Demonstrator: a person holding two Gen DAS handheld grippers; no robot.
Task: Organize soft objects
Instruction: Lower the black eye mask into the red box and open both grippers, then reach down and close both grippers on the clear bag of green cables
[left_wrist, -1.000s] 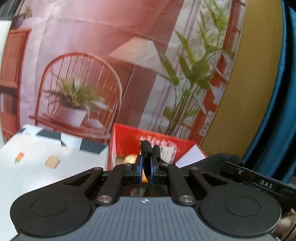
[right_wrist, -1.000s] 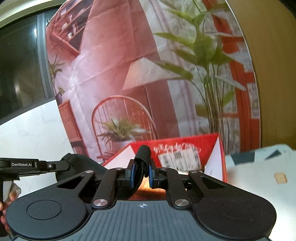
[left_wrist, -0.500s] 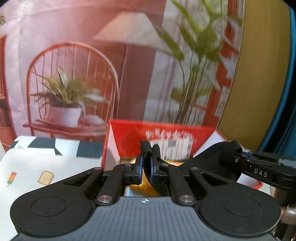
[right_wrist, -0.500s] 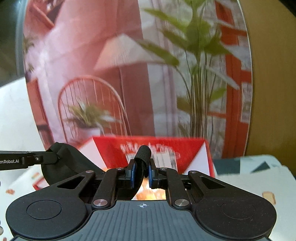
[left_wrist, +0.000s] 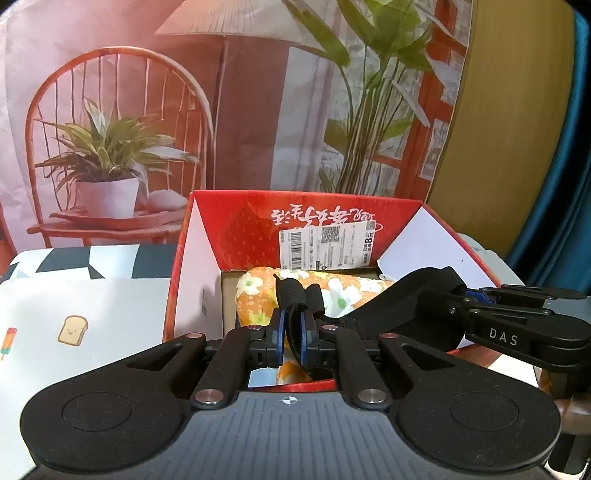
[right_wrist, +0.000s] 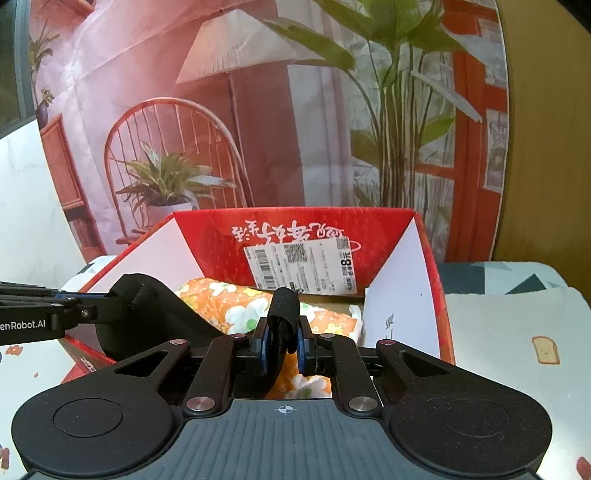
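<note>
An orange cloth with white flowers lies rolled inside an open red cardboard box; it also shows in the right wrist view, inside the same box. My left gripper is shut, its fingertips over the box, just above the cloth. My right gripper is shut too, over the same box from the right. I cannot tell whether either pinches a fold of the cloth. Each gripper's body shows in the other's view.
The box stands on a table covered by a white cloth with toast and ice-lolly prints. A printed backdrop of a chair, plant and lamp hangs behind. A shipping label is stuck on the box's back wall.
Both grippers have tipped down and come closer over the box, so the flowered cloth inside now shows. Both stay shut.
</note>
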